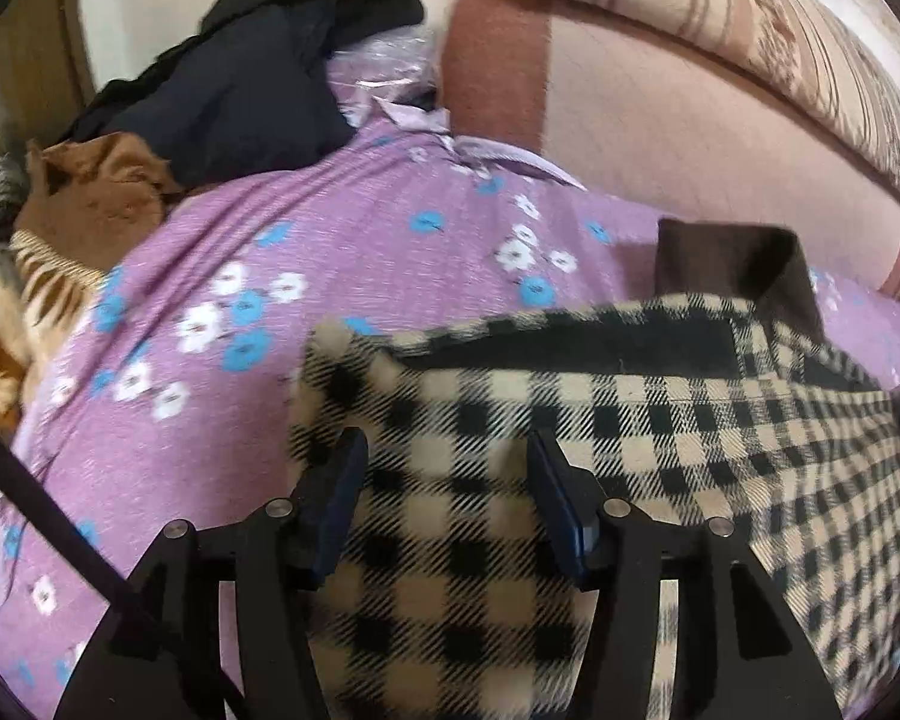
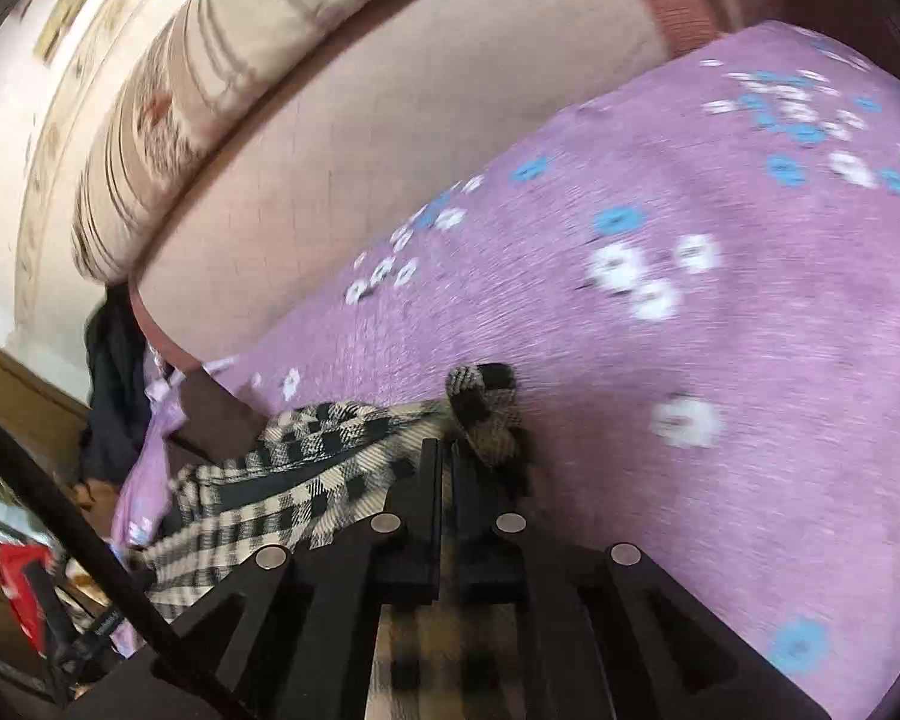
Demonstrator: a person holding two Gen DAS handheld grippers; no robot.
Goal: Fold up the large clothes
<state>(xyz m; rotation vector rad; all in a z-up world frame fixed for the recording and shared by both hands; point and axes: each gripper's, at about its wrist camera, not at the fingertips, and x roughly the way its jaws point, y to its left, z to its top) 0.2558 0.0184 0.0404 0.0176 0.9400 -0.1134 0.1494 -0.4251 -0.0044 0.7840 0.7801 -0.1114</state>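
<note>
Checked garment (image 1: 510, 420) spread on purple floral sheet (image 1: 282, 252), dark heap (image 1: 258, 72) at eleven o'clock. Left gripper (image 1: 447, 468) apart, straddling cloth. Right gripper (image 2: 447, 462) apparently clamped on garment edge.

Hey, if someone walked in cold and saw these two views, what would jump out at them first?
The black-and-cream checked garment stands out, lying across the purple floral sheet that fills both views. The right gripper is shut on a bunched edge of it, while the left gripper hovers open above it. A dark clothes pile sits at the far left.
</note>
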